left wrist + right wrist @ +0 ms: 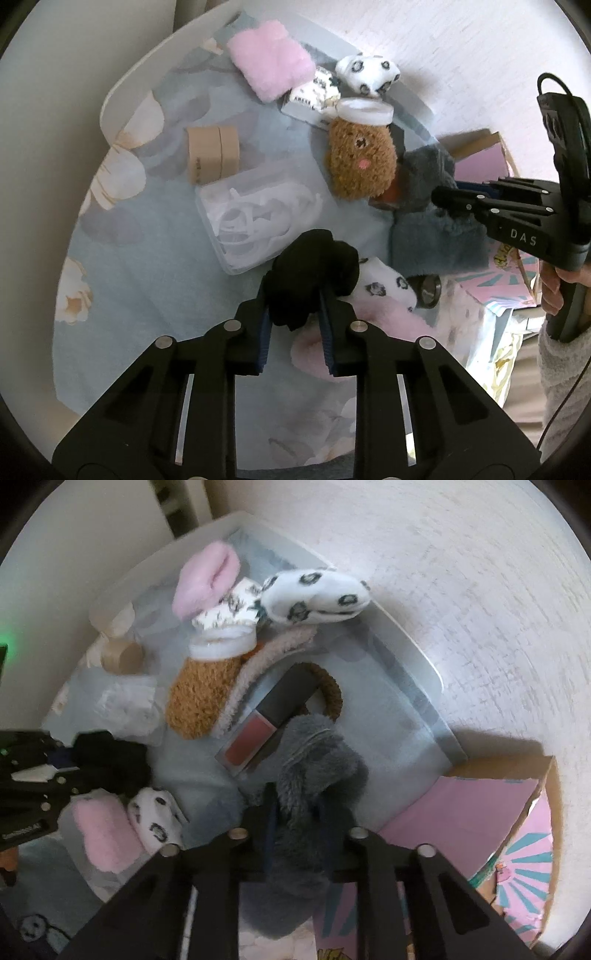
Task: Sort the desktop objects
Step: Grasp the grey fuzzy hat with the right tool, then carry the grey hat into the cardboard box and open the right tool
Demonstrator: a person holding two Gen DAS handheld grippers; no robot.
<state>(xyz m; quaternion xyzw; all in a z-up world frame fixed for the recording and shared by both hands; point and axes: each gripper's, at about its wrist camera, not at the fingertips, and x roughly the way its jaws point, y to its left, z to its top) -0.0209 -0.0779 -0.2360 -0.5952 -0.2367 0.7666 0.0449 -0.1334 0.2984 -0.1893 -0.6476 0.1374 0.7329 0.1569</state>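
My left gripper [293, 314] is shut on a black sock [314, 273] and holds it above the floral blue cloth [155, 295]. My right gripper [301, 812] is shut on a fluffy grey sock [317, 775]; in the left wrist view that gripper [443, 197] reaches in from the right over the grey sock [436, 236]. A brown bear sock [360, 158] with a white cuff lies mid-table. Pink fluffy socks [269, 70] and white patterned socks [369, 74] lie at the back; another pink sock [103, 834] and patterned sock [155, 819] lie near my left gripper.
A clear plastic box [255, 221] of white items and two tan tape rolls [212, 155] sit on the cloth. A dark case with a red panel [258, 734] and a brown ring [332, 694] lie by the bear sock. A pink-lined cardboard box [480, 812] stands right.
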